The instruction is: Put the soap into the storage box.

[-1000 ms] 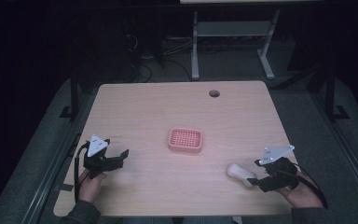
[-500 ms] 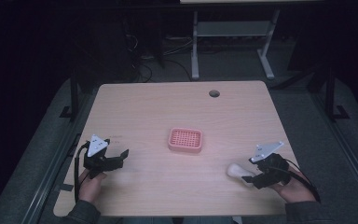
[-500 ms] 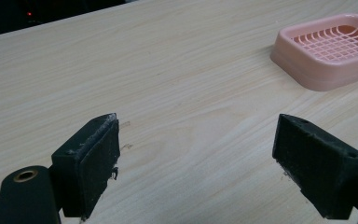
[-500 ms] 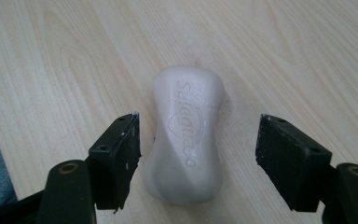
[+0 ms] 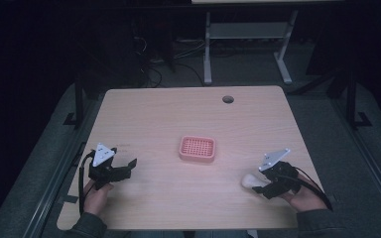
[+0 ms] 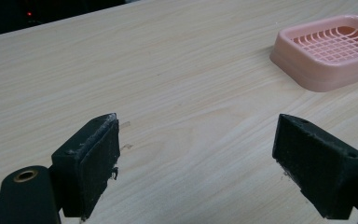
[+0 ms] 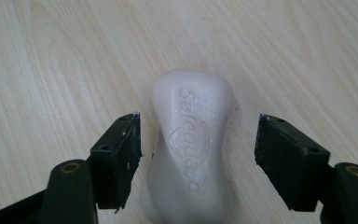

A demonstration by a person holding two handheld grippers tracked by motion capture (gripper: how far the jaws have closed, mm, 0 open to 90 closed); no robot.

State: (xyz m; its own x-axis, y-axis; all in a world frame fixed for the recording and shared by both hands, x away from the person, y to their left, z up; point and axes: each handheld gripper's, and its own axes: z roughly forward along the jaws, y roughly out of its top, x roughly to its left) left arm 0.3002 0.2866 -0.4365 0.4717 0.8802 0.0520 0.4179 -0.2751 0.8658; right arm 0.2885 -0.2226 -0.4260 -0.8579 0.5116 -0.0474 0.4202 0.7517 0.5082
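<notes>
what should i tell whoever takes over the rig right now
Right gripper: open, jaws either side of the soap, not closed on it. The soap lies flat on the table near the front right.
Left gripper: open, empty, low over the table at the front left.
Pink dish: mid table, empty.
Done: right gripper lined up on the soap.
Left: likely close on the soap, lift it and set it in the dish.
</notes>
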